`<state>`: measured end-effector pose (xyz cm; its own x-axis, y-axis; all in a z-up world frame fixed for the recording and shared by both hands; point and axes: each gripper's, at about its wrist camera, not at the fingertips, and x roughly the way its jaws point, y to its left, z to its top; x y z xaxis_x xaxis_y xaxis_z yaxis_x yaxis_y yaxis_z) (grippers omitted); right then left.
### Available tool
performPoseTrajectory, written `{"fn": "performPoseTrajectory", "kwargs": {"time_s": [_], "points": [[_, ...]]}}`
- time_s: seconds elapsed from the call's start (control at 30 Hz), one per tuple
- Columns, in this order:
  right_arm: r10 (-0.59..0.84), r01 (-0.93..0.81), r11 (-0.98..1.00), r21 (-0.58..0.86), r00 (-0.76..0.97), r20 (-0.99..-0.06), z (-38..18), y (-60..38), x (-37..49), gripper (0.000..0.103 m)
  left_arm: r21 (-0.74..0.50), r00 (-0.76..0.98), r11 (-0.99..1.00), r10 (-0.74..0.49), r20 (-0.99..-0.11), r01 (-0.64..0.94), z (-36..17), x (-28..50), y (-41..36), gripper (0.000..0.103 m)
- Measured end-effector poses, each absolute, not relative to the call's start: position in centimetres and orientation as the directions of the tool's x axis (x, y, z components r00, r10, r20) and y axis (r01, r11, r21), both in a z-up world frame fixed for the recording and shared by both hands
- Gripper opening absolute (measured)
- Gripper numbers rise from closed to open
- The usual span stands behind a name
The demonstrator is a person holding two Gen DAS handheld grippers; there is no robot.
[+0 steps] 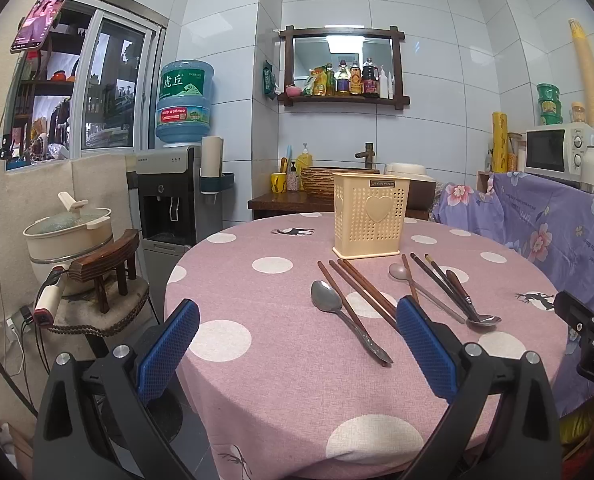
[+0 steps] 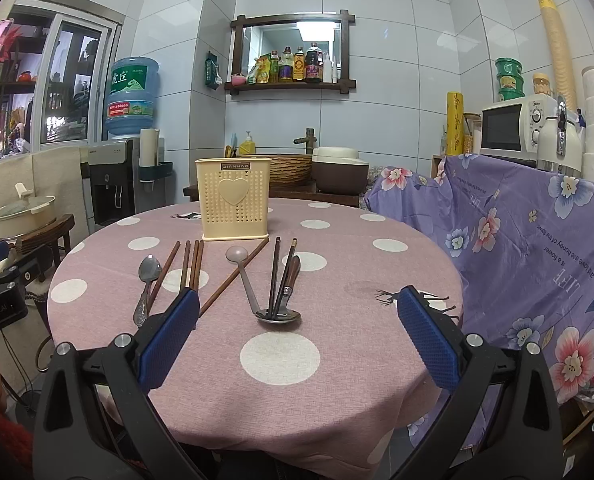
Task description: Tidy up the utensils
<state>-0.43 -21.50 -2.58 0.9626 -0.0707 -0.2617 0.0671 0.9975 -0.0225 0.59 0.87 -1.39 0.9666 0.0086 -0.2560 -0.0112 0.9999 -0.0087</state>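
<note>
Both grippers' fingers (image 1: 169, 344) (image 2: 427, 344) wide, empty; utensil holder (image 2: 233, 204) w/ "JIANHAO" label behind spoons (image 2: 149, 280).

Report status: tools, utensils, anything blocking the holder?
Both tools, left and right, open, empty. Spoons and chopsticks all loose on table; cream holder upright behind them. Nothing blocking.

This is a small home kitchen with white tiled walls. A water dispenser (image 1: 175, 196) carries a blue bottle, a wooden wall shelf (image 2: 289, 85) holds sauce bottles, and a microwave (image 2: 511, 128) stands at the right. A lidded pot (image 1: 69, 222) rests on a stool, and a round tabletop (image 2: 337, 248) wears a pink dotted cloth.
</note>
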Motion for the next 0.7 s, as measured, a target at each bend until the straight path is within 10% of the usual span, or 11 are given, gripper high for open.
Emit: {"fn": "performPoseTrajectory", "kwargs": {"time_s": [0.7], "points": [[-0.08, 0.079, 0.997, -0.02, 0.919, -0.386, -3.2, -22.4, 2.9, 0.098, -0.013, 0.917, 1.0, -0.018, -0.399, 0.014, -2.6, 3.9, 1.1, 0.098]]}}
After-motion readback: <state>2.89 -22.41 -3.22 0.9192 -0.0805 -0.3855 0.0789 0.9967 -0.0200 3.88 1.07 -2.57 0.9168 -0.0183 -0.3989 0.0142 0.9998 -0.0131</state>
